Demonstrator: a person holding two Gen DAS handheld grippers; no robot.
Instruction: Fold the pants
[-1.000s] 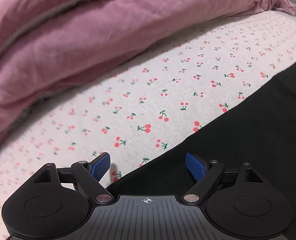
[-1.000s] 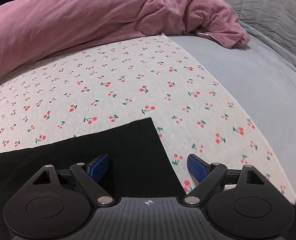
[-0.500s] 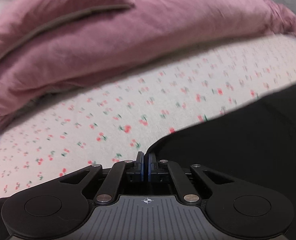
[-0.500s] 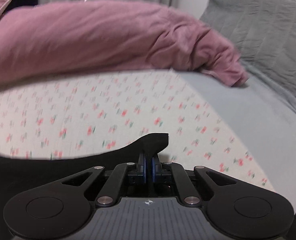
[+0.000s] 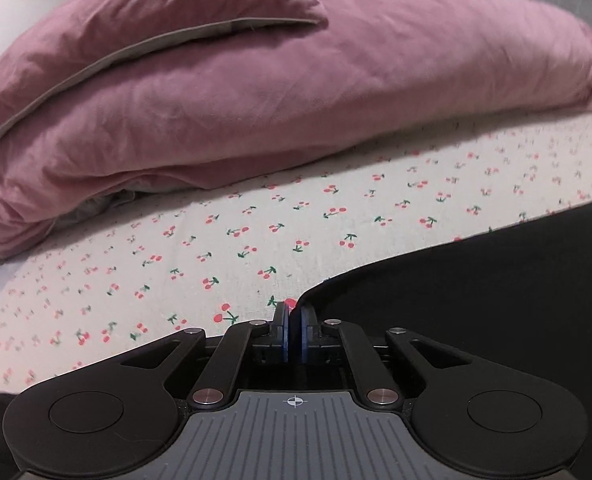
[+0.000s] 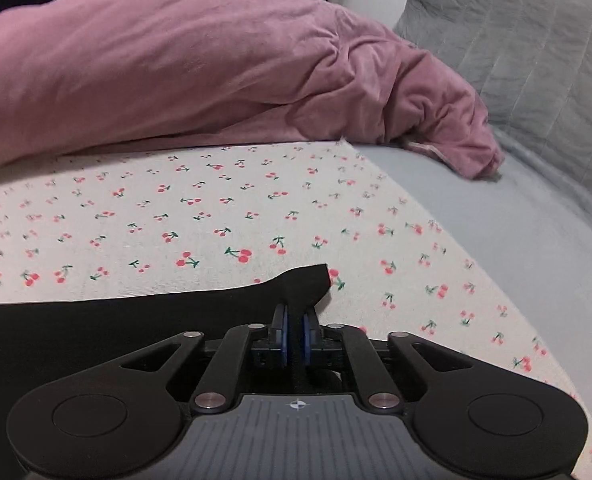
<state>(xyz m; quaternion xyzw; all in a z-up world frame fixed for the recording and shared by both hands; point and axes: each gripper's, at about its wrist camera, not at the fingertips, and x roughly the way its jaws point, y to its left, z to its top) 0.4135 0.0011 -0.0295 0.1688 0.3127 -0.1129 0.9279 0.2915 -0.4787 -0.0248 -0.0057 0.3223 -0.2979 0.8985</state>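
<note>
My left gripper point(image 5: 295, 320) and right gripper point(image 6: 295, 322) were both clamped on the black pants point(image 6: 96, 332). Figured I should lift both corners evenly off the cherry-print sheet point(image 6: 216, 208).

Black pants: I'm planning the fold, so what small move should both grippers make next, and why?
Probably lift both together and carry the edge over. The left gripper and right gripper are each shut on the black pants, pinching their far edge, which lies low on the cherry-print sheet.

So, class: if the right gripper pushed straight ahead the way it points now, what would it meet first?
Beyond the black pants corner clamped in the right gripper, probably the cherry-print sheet, then the pink duvet; depth is uncertain.
</note>
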